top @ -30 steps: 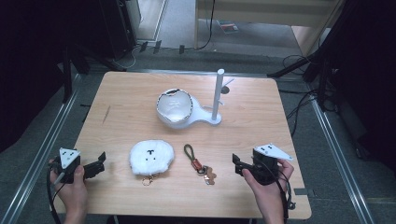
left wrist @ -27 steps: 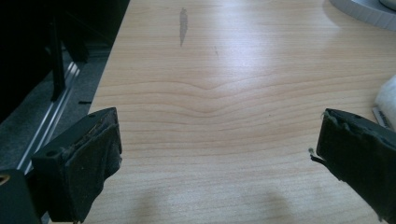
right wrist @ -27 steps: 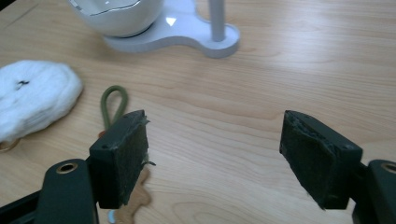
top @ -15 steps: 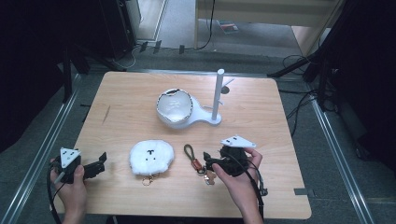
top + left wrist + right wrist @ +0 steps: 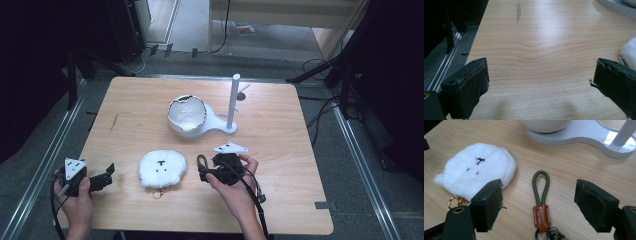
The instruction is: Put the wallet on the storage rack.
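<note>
Right gripper (image 5: 537,202): jaws spread wide, holding nothing, set low over the table's near half; seen from above (image 5: 205,172) in the person's right hand (image 5: 235,187).

Keychain strap (image 5: 540,192): olive-green cord loop with a brown leather tab stitched in white, metal rings at its near end. Lies flat on the table between the two right jaws, touching neither; loop end points away from the gripper. From above the loop (image 5: 202,161) shows just beyond the jaws.

Left gripper (image 5: 541,80): jaws likewise wide apart over bare wood, empty. Held at the table's near left corner (image 5: 102,176) in the left hand (image 5: 77,197), well apart from the strap.

Plush keychain (image 5: 476,170): white, fluffy, round, small black face marks, gold ring at its near edge. Just left of the strap, not touching it; lies between the two grippers (image 5: 162,168).

White stand (image 5: 220,125): flat base bearing a bowl (image 5: 186,115) and an upright post (image 5: 233,100), mid-table, beyond the strap.

Table (image 5: 280,150): light wood, a dark streak towards its left side.
</note>
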Available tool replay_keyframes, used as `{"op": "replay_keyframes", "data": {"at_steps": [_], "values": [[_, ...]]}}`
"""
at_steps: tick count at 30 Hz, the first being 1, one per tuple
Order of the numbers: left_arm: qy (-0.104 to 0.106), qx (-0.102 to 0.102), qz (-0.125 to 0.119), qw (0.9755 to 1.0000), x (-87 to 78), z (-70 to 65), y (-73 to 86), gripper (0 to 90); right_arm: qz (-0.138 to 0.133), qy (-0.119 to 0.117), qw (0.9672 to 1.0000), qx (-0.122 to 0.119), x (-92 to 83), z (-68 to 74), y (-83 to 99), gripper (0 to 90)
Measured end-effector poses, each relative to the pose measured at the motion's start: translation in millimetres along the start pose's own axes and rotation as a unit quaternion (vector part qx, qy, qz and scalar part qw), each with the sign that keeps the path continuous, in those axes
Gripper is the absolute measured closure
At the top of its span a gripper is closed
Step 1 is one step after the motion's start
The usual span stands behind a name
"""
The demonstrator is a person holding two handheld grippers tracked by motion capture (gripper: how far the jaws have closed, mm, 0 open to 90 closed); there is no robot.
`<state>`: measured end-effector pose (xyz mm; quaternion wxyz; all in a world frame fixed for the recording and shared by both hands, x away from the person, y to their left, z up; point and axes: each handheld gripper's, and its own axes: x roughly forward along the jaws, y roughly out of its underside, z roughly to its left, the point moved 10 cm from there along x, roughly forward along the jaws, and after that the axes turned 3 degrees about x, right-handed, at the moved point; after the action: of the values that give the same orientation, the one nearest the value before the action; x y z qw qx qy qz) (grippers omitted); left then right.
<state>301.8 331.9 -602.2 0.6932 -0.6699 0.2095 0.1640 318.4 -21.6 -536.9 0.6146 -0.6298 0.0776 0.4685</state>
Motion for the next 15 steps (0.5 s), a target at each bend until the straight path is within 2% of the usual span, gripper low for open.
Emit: {"op": "replay_keyframes", "data": {"at_steps": [11,15], "values": [[0.0,-0.001,0.001,1.0,0.2,0.2,0.1,0.6,0.027,-0.021,0.9993,-0.011,25.5,25.1,3.6,24.3],[0.0,-0.001,0.001,1.0,0.3,0.3,0.2,0.6,0.033,-0.026,0.9991,-0.007,30.5,29.5,4.5,24.3]]}}
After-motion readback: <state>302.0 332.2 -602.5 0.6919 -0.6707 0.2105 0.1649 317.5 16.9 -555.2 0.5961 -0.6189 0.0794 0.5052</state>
